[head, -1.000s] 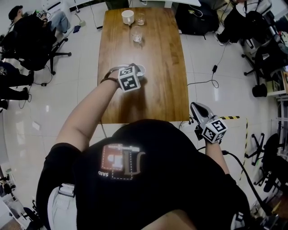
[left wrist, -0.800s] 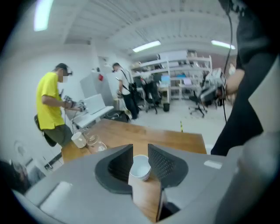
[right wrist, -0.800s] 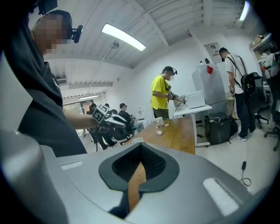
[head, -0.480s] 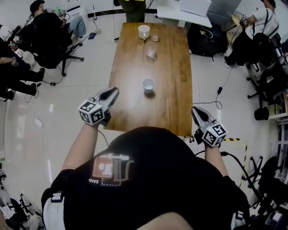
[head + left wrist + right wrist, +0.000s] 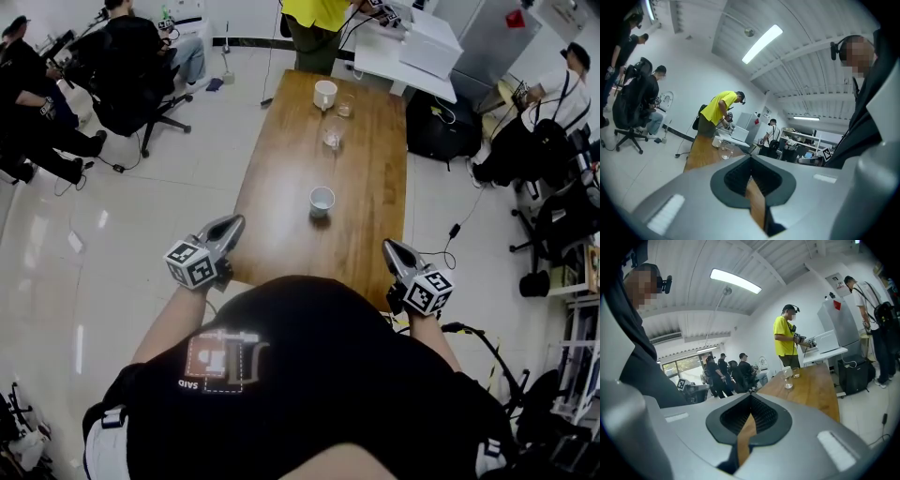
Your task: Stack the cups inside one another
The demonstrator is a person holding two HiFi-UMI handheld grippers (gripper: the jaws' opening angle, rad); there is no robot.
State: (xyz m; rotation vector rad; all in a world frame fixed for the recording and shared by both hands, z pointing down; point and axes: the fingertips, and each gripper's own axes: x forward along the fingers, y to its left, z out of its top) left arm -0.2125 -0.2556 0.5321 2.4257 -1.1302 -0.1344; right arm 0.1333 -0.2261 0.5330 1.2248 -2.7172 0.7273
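Evidently nothing is stacked yet: left gripper [image 5: 232, 225], jaws just closed on nothing, hangs beside the counter [image 5: 281, 187]; white cup [image 5: 322, 200] stands alone mid-counter, mug [image 5: 325, 94] and two glasses [image 5: 332, 139] apart at the far end; right gripper [image 5: 388, 249] also pressed together, empty.

Layout, head view: four vessels strung along the length of one long table [image 5: 281, 178].
The near cup [image 5: 322, 200] sits alone mid-table, right of the centre line. The tall glass [image 5: 332, 140] is behind it, well apart. The mug [image 5: 325, 94] is at the far end, with the small glass [image 5: 345, 109] just beside it on the right. The left gripper [image 5: 234, 223] is off the near left corner, the right gripper [image 5: 387, 247] off the near right. A standing person [image 5: 319, 28] is behind the far end, and seated people [image 5: 131, 56] are far left.
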